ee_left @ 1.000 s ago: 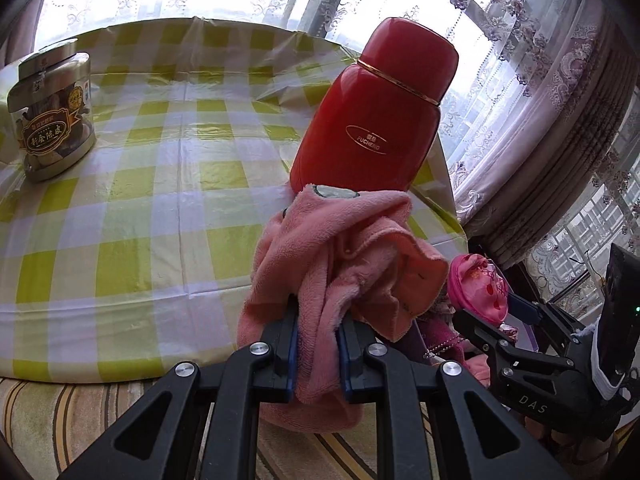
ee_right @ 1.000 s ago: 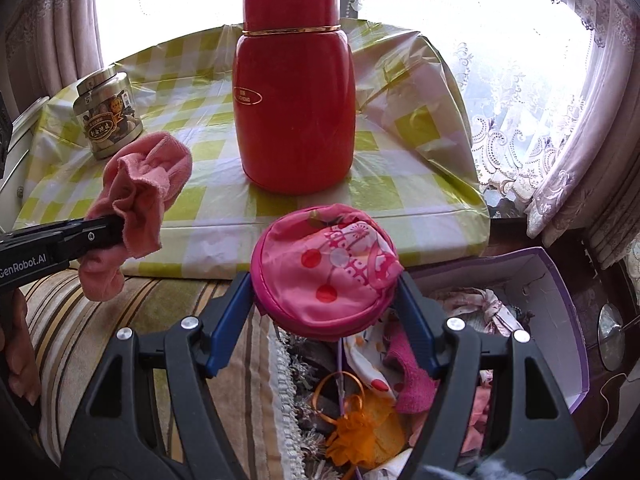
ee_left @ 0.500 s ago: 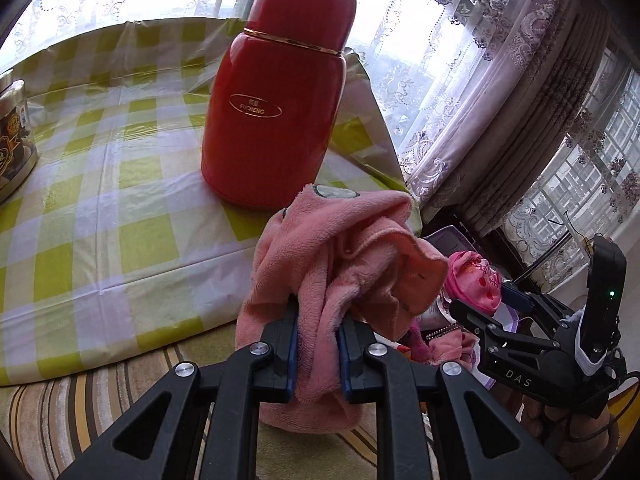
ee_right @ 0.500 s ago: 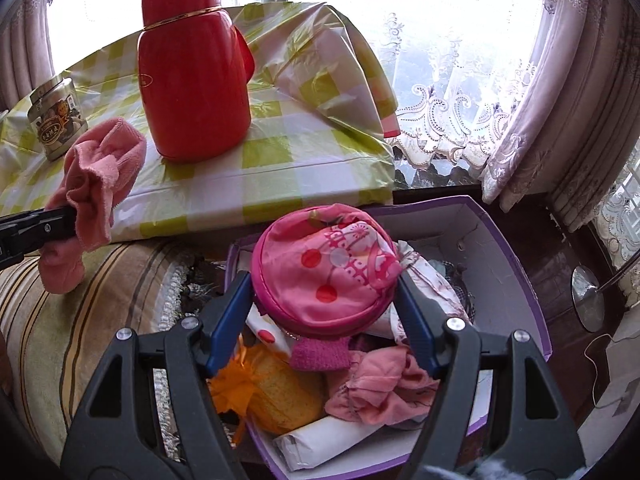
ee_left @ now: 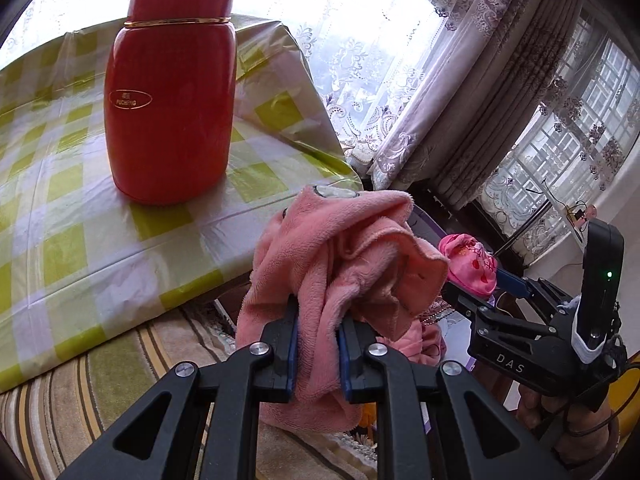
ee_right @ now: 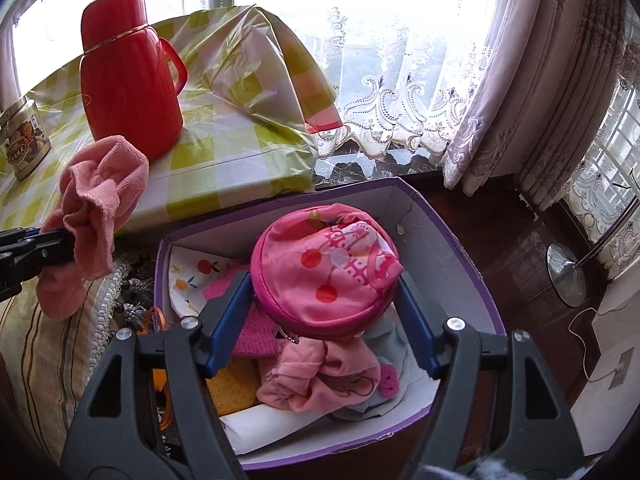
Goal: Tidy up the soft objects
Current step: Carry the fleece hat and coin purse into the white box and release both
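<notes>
My left gripper (ee_left: 318,332) is shut on a crumpled pink towel (ee_left: 344,256), which bunches above the fingers and hangs below them. It hovers past the table's edge; in the right wrist view the towel (ee_right: 96,200) sits left of the box. My right gripper (ee_right: 324,292) is shut on a round pink pouch (ee_right: 324,272) with red dots, held over a purple box (ee_right: 452,232) with white inner walls. The box holds several soft things: a fruit-print cloth (ee_right: 188,276), a pink knit piece (ee_right: 252,328), a pink garment (ee_right: 320,376). The pouch (ee_left: 472,264) also shows at right in the left wrist view.
A red thermos (ee_right: 128,76) and a tin jar (ee_right: 22,140) stand on the table with its yellow-green checked cloth (ee_right: 240,148). A striped cushion (ee_left: 80,408) lies below the table edge. Lace curtains (ee_right: 400,80) hang behind; a lamp base (ee_right: 568,276) stands on the dark floor at right.
Both grippers have swung right, away from the table, each keeping its load. The purple box has come fully into the right wrist view beneath the pouch. The thermos has slid left.
</notes>
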Motion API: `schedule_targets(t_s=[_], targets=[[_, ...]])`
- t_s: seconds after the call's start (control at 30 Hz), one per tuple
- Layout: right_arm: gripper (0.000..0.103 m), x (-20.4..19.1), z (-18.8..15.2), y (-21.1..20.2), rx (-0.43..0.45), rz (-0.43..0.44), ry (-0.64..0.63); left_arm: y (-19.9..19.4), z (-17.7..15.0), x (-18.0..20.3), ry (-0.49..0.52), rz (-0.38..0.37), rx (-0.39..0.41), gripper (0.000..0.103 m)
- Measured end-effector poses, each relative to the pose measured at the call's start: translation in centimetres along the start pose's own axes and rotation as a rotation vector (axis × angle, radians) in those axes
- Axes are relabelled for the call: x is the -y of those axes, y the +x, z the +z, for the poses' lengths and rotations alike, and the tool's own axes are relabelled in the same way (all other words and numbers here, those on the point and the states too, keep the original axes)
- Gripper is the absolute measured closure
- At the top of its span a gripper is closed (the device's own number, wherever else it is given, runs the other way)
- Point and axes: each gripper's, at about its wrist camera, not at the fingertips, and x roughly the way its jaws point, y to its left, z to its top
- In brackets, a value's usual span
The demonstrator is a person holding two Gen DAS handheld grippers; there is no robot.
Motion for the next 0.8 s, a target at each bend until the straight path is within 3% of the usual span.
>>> schedule_targets(t_s=[0.53,0.63,0.7,0.8], targets=[[0.028,3.2,0.9,0.2,0.019,-0.078,0.058,3.1,1.0,2.6,0.001,-0.060,-0.031,0.086],[0.027,3.5,1.2,0.0,0.023,-0.093,0.071,3.6,1.2,2.9,-0.005,-0.088,-0.041,0.078],[0.026,3.4,1.4,-0.2,0.019,-0.103,0.072,4.0,1.2,2.8,-0.018,-0.095,-0.053,0.060],[0.024,3.3,1.4,-0.5,0.004,-0.112,0.080,3.8,1.2,2.2,-0.049,-0.099,-0.052,0.045]])
